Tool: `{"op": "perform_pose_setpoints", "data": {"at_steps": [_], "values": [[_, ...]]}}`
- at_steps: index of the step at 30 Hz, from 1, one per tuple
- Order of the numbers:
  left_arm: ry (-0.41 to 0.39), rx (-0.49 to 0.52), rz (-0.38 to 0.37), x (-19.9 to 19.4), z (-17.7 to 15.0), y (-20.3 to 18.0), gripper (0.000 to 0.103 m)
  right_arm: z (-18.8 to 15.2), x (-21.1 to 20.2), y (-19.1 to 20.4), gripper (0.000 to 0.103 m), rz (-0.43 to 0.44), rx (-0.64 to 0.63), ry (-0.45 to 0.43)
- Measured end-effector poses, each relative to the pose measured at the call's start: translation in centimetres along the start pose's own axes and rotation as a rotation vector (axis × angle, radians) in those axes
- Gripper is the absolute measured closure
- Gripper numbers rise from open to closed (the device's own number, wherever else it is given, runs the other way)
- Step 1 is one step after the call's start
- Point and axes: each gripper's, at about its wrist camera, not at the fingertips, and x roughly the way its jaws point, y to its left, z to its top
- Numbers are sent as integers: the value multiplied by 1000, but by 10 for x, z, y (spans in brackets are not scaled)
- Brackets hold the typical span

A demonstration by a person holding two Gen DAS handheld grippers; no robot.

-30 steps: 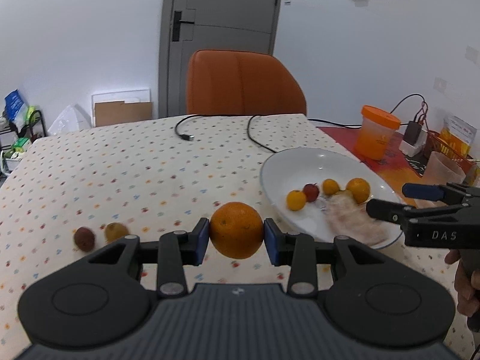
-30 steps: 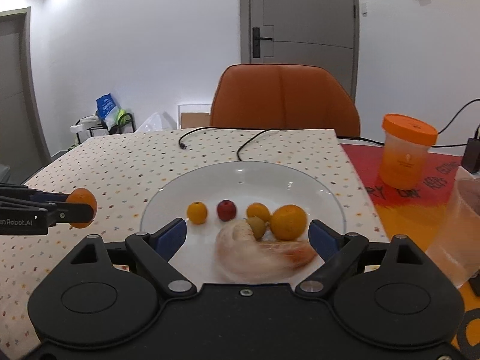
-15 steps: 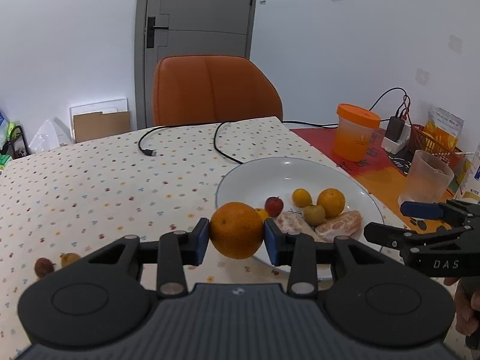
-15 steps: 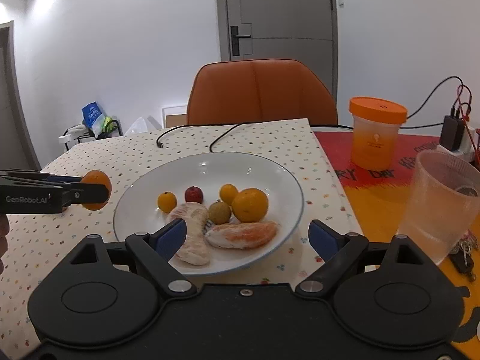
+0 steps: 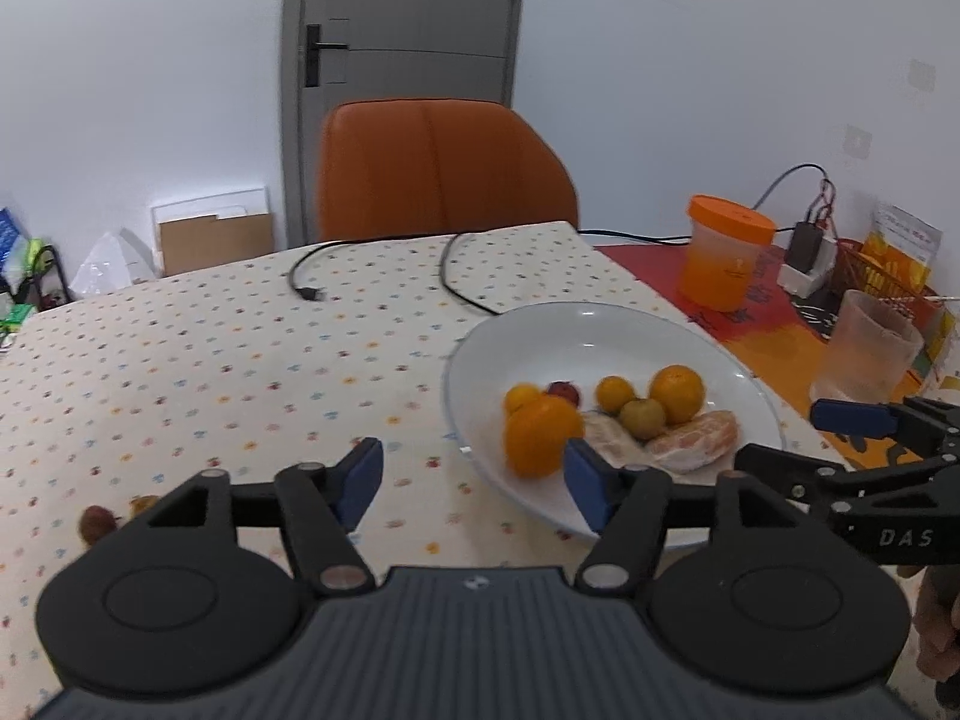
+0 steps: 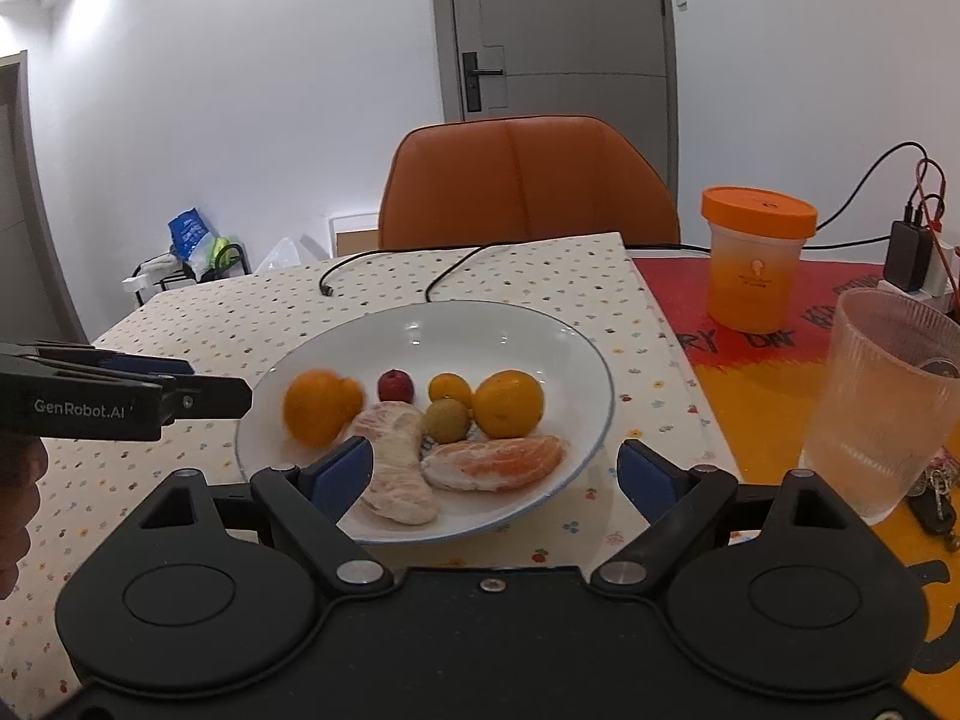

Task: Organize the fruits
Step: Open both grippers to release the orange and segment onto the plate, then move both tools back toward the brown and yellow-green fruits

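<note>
L gripper (image 5: 474,474) has its jaws opening – the blue pads stand apart with nothing pressed between them. The orange (image 5: 540,435) it's concerned with shows blurred, just ahead of the R pad and a bit to the right of the gap's middle, over the near-left part of the white plate (image 5: 600,324); can't tell whether it already rests on the plate. From the right wrist view the same orange (image 6: 321,405) sits just past the L gripper's tips, at the plate's left side.

R gripper (image 6: 495,474) is wide open, holding nothing – the plate's near rim (image 6: 480,531) lies between its pads. Just ahead of it: two peeled citrus pieces (image 6: 495,465), a greenish round fruit (image 6: 447,420), a mandarin (image 6: 507,402), a smaller orange fruit (image 6: 450,387) and a small red fruit (image 6: 396,385).

Left of the L gripper, near its left arm, two small brownish fruits (image 5: 99,521) lie on the dotted tablecloth (image 5: 210,348). Right of the R gripper stand a ribbed glass (image 6: 882,408) and an orange-lidded jar (image 6: 756,264).
</note>
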Motion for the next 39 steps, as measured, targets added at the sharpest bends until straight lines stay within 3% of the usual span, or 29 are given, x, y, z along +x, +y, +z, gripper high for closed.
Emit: {"op": "perform_pose_setpoints", "data": {"at_steps": [14, 39], "values": [[-13, -66, 72, -24, -8, 39, 24, 4, 0, 23, 8, 33, -12, -5], [-33, -157, 188, -60, -30, 110, 23, 11, 13, 86, 8, 143, -60, 4]]}}
